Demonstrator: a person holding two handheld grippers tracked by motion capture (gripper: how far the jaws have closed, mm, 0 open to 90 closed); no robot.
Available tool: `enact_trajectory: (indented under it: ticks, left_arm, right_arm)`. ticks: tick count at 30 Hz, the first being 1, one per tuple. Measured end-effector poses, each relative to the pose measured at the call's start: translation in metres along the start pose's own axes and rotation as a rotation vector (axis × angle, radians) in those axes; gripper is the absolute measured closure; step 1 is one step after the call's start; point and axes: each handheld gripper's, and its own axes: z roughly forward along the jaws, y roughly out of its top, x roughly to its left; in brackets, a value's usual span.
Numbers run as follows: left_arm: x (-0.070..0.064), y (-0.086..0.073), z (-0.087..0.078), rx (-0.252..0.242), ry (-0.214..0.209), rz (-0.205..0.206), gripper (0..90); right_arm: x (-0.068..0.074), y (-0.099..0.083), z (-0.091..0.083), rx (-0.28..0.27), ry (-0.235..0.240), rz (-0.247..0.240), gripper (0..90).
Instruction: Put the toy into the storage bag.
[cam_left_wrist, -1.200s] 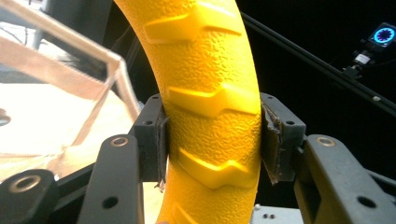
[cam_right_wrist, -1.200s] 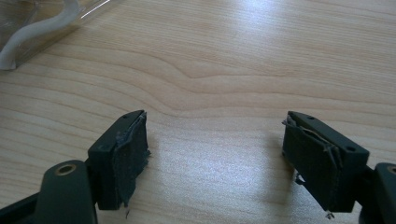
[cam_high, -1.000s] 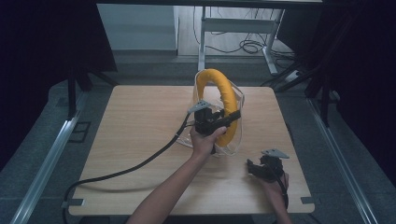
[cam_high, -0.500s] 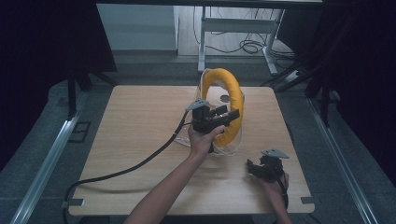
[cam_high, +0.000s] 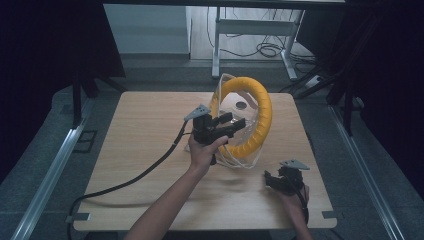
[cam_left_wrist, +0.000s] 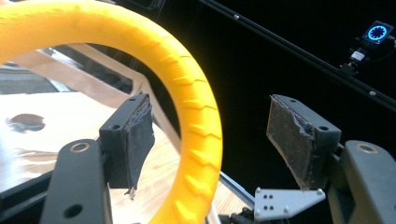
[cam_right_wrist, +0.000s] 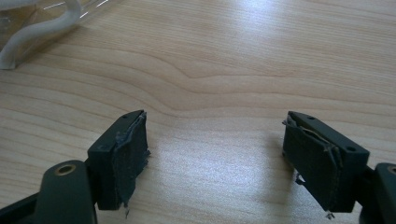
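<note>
Your left gripper (cam_high: 231, 123), just above the middle of the high view, has its fingers (cam_left_wrist: 133, 140) spread wide, and the yellow ring (cam_high: 250, 117) passes between them without either pad touching it; nothing is held. In the left gripper view the ring's tube arcs from the upper left down to the bottom centre, lying close to the left-hand pad and well clear of the right-hand one, so a squeeze here would have to carry the far pad across most of the gap. The ring stands on edge inside a clear plastic container (cam_high: 248, 156) on the tabletop (cam_high: 125, 135), tilted toward the upper part of the frame. Your right gripper (cam_high: 278, 180) sits low at the lower right, its fingers (cam_right_wrist: 122, 156) also open and empty above bare wood, well apart from the ring, so the left is the nearer hand.
</note>
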Motion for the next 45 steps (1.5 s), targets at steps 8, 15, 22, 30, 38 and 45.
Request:
enact_trajectory:
  ticks: [8,15,22,30,38,45]
  left_arm:
    - [0.014,-0.003,-0.040,0.013,0.014,0.023,31.6]
    - [0.025,-0.012,-0.073,0.049,0.037,0.031,31.6]
    - [0.043,-0.020,-0.098,0.073,0.071,0.028,31.6]
    - [0.052,-0.021,-0.109,0.069,0.083,0.005,31.7]
    - [0.051,-0.025,-0.114,0.101,0.084,0.016,31.7]
    - [0.055,-0.039,-0.134,0.124,0.111,0.032,31.5]
  right_arm:
    - [0.001,0.000,0.000,0.000,-0.005,-0.001,22.1]
    - [0.000,0.000,0.000,0.000,-0.002,0.002,21.9]
    - [0.001,0.000,0.000,0.000,-0.003,0.006,21.7]
    - [0.001,0.000,0.000,0.000,-0.008,0.008,21.8]
    - [0.000,0.000,0.000,-0.002,-0.007,0.007,21.8]
    - [0.000,0.001,0.001,0.009,-0.017,0.027,17.4]
